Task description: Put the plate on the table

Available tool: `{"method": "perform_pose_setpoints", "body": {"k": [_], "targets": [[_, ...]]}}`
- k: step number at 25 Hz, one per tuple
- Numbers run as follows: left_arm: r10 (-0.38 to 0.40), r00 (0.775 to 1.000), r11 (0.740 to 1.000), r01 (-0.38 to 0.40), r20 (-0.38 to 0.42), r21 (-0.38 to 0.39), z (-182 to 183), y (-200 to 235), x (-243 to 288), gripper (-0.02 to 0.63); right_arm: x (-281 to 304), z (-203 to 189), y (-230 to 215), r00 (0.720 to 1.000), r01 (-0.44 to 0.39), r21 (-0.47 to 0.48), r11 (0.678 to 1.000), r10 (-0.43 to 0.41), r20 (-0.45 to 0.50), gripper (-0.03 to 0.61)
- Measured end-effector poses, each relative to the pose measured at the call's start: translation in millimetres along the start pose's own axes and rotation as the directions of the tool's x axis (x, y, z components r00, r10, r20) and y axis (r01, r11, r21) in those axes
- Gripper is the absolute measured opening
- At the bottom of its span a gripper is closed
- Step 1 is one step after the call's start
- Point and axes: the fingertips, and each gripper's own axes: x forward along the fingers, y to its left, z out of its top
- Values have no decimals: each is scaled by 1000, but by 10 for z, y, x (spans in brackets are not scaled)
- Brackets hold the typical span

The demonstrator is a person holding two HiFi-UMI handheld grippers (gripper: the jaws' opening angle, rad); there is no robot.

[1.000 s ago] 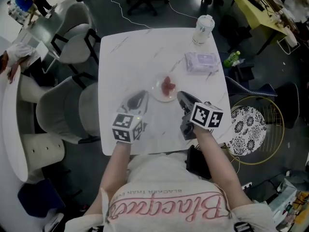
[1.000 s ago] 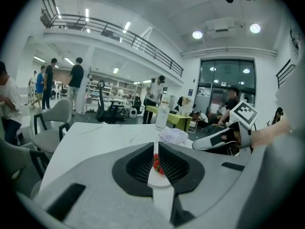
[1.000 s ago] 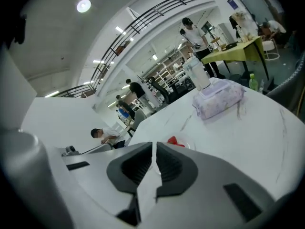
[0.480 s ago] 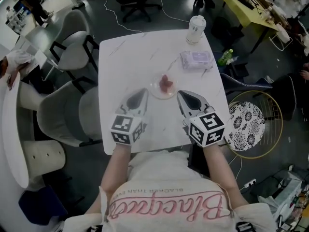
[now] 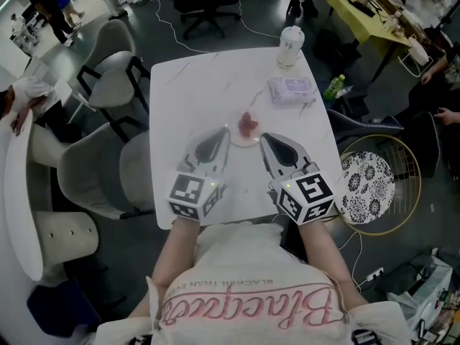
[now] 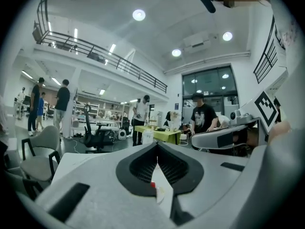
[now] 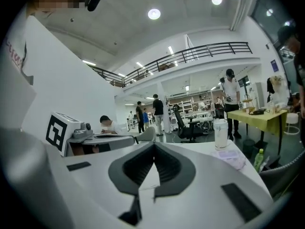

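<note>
The plate (image 5: 234,138) is already sitting on the bench (image 5: 194,85), and the left hand-held gripper (image 5: 217,139) and right hand-held gripper (image 5: 271,144) are hovering just beside the plate, jaws pressed together and empty, so any careless sideways sweep is risking nudging the plate and spilling its red food (image 5: 248,125).

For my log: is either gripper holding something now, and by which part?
Nothing: left gripper and right gripper are shut, empty; plate rests on table.
</note>
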Motion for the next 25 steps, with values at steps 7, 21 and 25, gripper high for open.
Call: {"method": "perform_pose_setpoints", "body": {"k": [7, 21, 25], "targets": [[-18, 999, 1000, 18, 26, 12, 8, -140, -28, 5, -84, -50, 39, 999, 38, -27, 999, -37, 10, 3], [-32, 999, 999, 31, 35, 25, 37, -204, -42, 5, -168, -43, 28, 998, 54, -31, 998, -54, 14, 3], [-34, 999, 999, 33, 35, 30, 41, -225, -56, 5, -178, -75, 45, 999, 52, -34, 998, -51, 8, 3]]}}
